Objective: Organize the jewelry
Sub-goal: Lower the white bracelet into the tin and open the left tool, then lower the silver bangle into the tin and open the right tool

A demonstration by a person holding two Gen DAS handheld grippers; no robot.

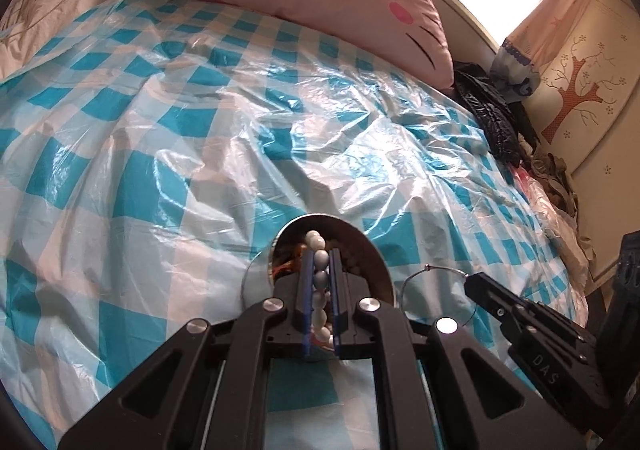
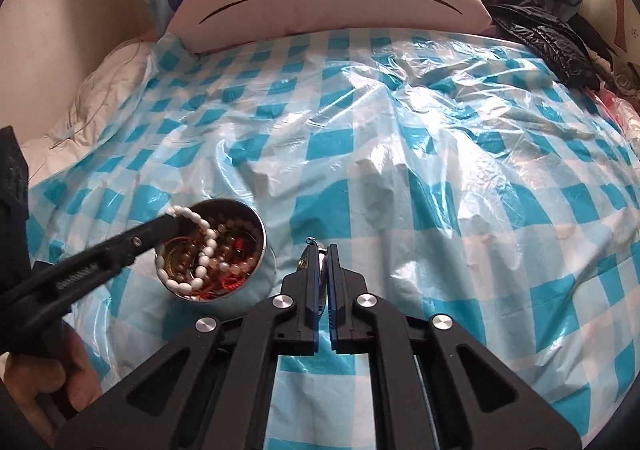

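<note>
L gripper (image 1: 322, 256) clamps bead strand (image 1: 321, 262) over tin (image 2: 262, 246) (full); R gripper (image 2: 320, 250) pinches hoop (image 1: 436, 282).

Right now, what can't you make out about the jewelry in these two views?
- Left wrist view: most of the tin and its contents, hidden behind the left gripper and its white bead strand.
- Right wrist view: the thin wire hoop in the right gripper, mostly covered by its fingers.
- Right wrist view: tangled pieces in the tin, too small.
</note>
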